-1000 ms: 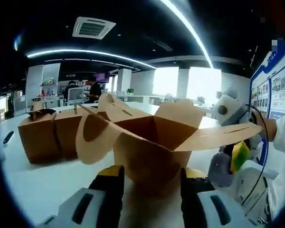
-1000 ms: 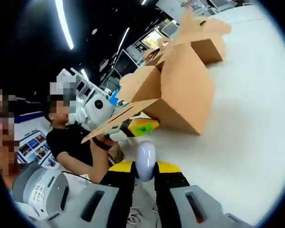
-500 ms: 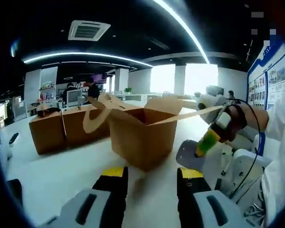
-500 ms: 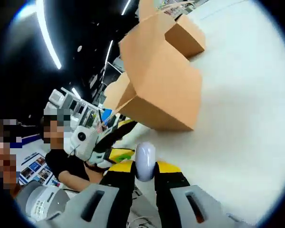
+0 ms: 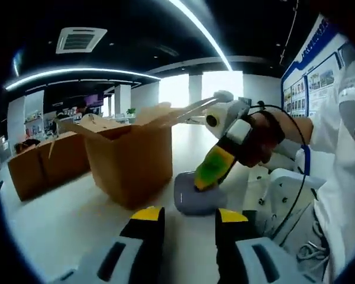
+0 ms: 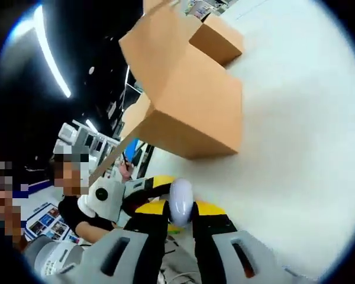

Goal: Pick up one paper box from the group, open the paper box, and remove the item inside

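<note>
- Cardboard, flaps up: we see the opened paper box (image 5: 129,160) on the white surface (image 5: 59,225), left of the item.
- Our right claw (image 6: 180,204) pinches the pale grey oval item (image 6: 180,201), its long axis running along the jaws.
- Our left claw (image 5: 181,216) is spread, holding nothing, just near of the item (image 5: 198,195).
- We judge the item is already out; setting it down on bare surface comes next.

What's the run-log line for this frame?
box: open, on table | item: out, in right gripper | left gripper: open, empty | other boxes: behind
</note>
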A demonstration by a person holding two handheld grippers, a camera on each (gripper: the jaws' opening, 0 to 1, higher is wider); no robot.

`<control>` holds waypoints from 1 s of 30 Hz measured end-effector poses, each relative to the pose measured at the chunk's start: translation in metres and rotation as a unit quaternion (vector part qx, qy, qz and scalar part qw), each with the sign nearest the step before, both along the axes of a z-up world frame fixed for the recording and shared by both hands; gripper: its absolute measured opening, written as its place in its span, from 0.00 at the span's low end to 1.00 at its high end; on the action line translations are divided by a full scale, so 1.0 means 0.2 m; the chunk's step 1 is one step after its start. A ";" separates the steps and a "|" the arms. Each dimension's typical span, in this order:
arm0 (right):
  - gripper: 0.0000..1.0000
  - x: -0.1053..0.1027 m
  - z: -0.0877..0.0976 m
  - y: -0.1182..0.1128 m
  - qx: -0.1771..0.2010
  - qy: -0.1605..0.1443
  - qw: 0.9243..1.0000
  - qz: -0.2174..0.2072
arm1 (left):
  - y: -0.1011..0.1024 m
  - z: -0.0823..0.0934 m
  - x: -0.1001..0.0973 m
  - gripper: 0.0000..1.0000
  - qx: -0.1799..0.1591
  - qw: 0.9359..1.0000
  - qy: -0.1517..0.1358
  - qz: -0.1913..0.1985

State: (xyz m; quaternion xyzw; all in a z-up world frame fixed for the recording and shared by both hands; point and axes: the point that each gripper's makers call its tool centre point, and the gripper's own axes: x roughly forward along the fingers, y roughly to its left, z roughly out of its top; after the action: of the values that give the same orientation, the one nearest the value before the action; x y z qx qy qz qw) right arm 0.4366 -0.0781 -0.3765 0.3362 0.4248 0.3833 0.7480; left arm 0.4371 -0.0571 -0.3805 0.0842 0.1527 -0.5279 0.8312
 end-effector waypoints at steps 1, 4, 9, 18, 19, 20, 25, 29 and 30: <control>0.18 0.00 0.00 -0.01 -0.002 -0.002 1.000 -0.002 | 0.00 0.00 0.00 0.35 0.000 1.000 0.000 0.000; 0.18 0.00 0.00 -0.02 -0.021 -0.028 0.999 0.003 | 0.00 0.00 0.01 0.35 -0.002 1.000 0.001 0.001; 0.20 -0.03 0.01 -0.04 -0.048 -0.069 0.996 0.026 | 0.01 0.00 0.03 0.33 -0.001 1.000 0.001 0.011; 0.21 -0.03 0.01 -0.01 -0.045 -0.068 0.996 0.039 | -0.10 0.03 0.01 0.42 -0.022 1.000 -0.006 -0.001; 0.21 -0.04 0.01 0.00 -0.042 -0.063 0.996 0.047 | -0.10 0.01 0.02 0.41 -0.018 1.000 -0.005 0.000; 0.22 -0.05 0.01 0.01 -0.040 -0.061 0.996 0.049 | -0.11 0.00 0.02 0.39 -0.014 1.000 -0.005 0.000; 0.22 -0.06 0.01 0.01 -0.044 -0.064 0.995 0.060 | -0.10 0.01 0.01 0.36 -0.011 1.000 -0.007 -0.009; 0.22 -0.06 0.01 -0.02 -0.059 -0.075 0.993 0.064 | -0.09 0.01 0.02 0.36 -0.016 1.000 -0.001 -0.003; 0.23 -0.04 0.01 -0.04 -0.067 -0.082 0.993 0.058 | -0.08 0.01 0.02 0.36 -0.017 1.000 0.001 -0.001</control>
State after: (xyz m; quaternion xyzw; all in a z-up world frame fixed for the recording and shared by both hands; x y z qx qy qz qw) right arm 0.4283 -0.0863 -0.3746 0.2279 0.4056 0.4230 0.7776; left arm 0.4408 -0.0738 -0.3784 0.0693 0.1446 -0.5315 0.8317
